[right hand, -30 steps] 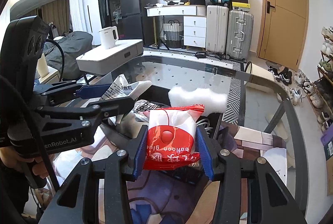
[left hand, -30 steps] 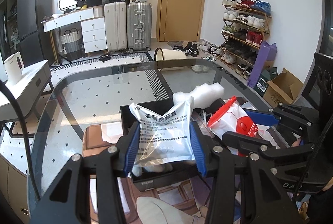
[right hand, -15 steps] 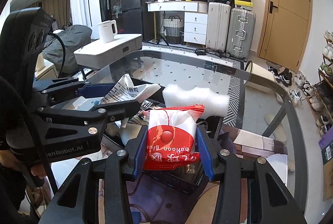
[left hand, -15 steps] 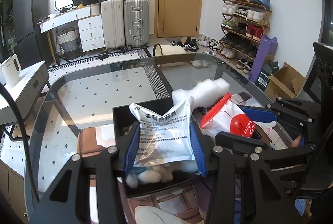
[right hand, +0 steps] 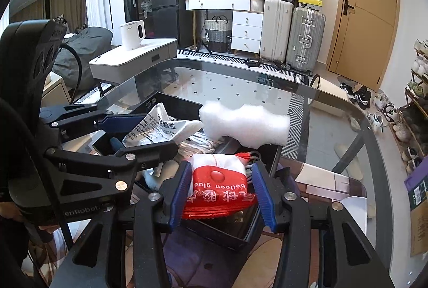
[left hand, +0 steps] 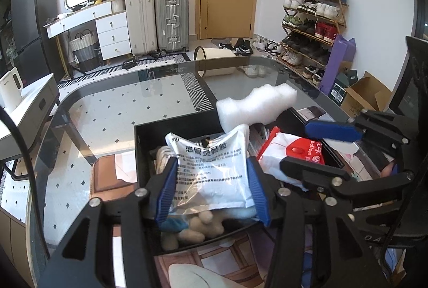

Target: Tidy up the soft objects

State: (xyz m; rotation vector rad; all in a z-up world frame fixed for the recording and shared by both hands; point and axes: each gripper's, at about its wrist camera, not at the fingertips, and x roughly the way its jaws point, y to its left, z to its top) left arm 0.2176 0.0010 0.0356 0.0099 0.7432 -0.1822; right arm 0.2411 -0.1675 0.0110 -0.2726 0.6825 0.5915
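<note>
White pouch (left hand: 214, 170) in left hand-held gripper (left hand: 212, 191), red packet (right hand: 219, 189) in right hand-held gripper (right hand: 220, 194), over black box (left hand: 144, 154).

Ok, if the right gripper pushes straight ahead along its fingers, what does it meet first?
Probably the white foam block lying on the black box's far rim; the right gripper, shut on the red balloon glue packet, points at it, though depth is unclear.

foam (left hand: 256, 107) on box (left hand: 149, 135), box on table (left hand: 107, 111)
</note>
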